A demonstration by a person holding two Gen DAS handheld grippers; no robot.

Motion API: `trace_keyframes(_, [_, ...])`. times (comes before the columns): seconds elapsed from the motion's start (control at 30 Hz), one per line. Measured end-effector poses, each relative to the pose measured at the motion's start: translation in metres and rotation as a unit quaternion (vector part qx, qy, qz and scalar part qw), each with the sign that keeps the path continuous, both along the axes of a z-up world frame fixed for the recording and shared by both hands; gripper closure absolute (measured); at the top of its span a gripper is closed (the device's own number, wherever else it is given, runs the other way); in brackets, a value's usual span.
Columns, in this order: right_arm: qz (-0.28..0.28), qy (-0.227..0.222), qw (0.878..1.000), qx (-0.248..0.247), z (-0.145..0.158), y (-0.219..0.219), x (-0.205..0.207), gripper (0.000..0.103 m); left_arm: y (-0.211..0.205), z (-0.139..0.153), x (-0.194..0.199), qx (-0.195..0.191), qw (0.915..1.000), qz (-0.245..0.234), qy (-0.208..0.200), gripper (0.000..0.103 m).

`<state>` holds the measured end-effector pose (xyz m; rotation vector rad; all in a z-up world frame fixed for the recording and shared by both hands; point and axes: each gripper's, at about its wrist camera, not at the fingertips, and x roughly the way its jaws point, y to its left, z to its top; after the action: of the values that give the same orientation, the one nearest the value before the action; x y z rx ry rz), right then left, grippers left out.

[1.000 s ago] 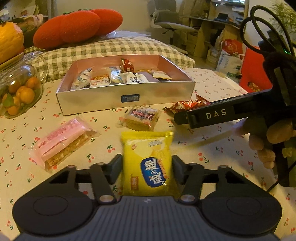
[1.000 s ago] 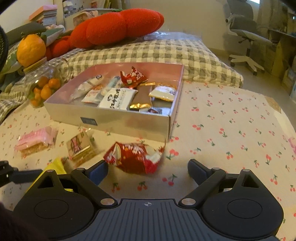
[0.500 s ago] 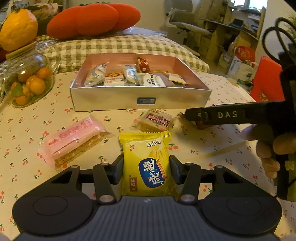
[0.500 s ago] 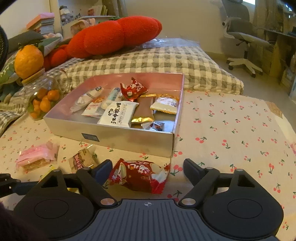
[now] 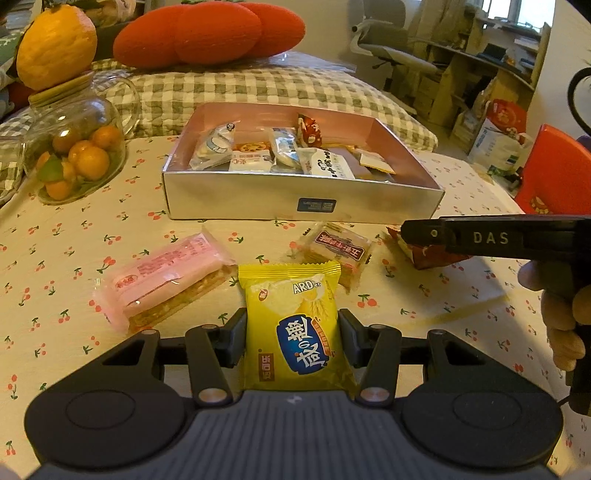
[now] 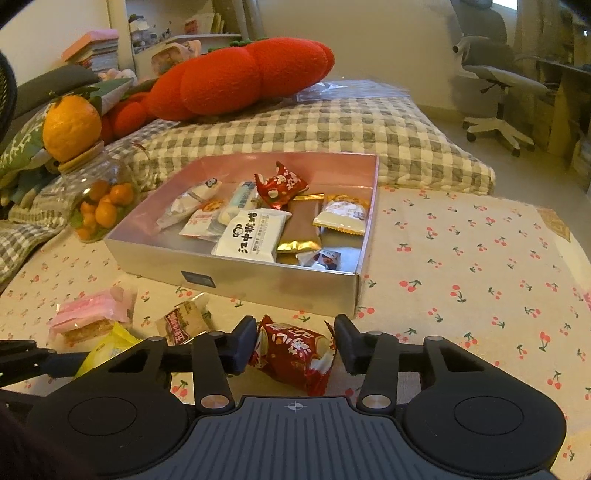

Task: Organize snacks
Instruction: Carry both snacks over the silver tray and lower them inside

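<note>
My left gripper (image 5: pixel 291 325) is shut on a yellow snack packet (image 5: pixel 295 291), which stands upright between the pads just above the cherry-print cloth. In the right wrist view my right gripper (image 6: pixel 295 332) is closing its jaws, and both pads touch a red snack packet (image 6: pixel 291 356) lying on the cloth. The silver box (image 5: pixel 258 195) with several snacks inside sits a short way ahead of both grippers. A pink wafer packet (image 5: pixel 166 277) and a clear packet with a brown label (image 5: pixel 336 247) lie loose in front of the box.
A glass jar of small oranges (image 5: pixel 74 151) stands left of the box. A checked cushion (image 5: pixel 258 88) with a red plush (image 5: pixel 207 33) lies behind it. Bare cloth (image 6: pixel 480 277) stretches right of the box. A hand (image 5: pixel 561 314) holds the right gripper.
The right jaws have come in from wide apart onto the red packet. The left gripper keeps the yellow packet and has rolled slightly.
</note>
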<state>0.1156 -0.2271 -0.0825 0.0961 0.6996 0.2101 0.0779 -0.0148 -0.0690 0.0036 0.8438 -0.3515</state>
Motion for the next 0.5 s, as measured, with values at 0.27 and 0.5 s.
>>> trace_keyframes(0.27, [0.012,0.019,1.000,0.011,0.006,0.001,-0.006,0.059,0.002,0.002,0.003,0.003,1.0000,0.007,0.005,0.056])
trace_keyframes(0.5, [0.015,0.038,0.999,0.017,0.009,0.002,-0.011,0.059,0.006,0.004,0.006,-0.001,0.9997,0.019,0.016,0.056])
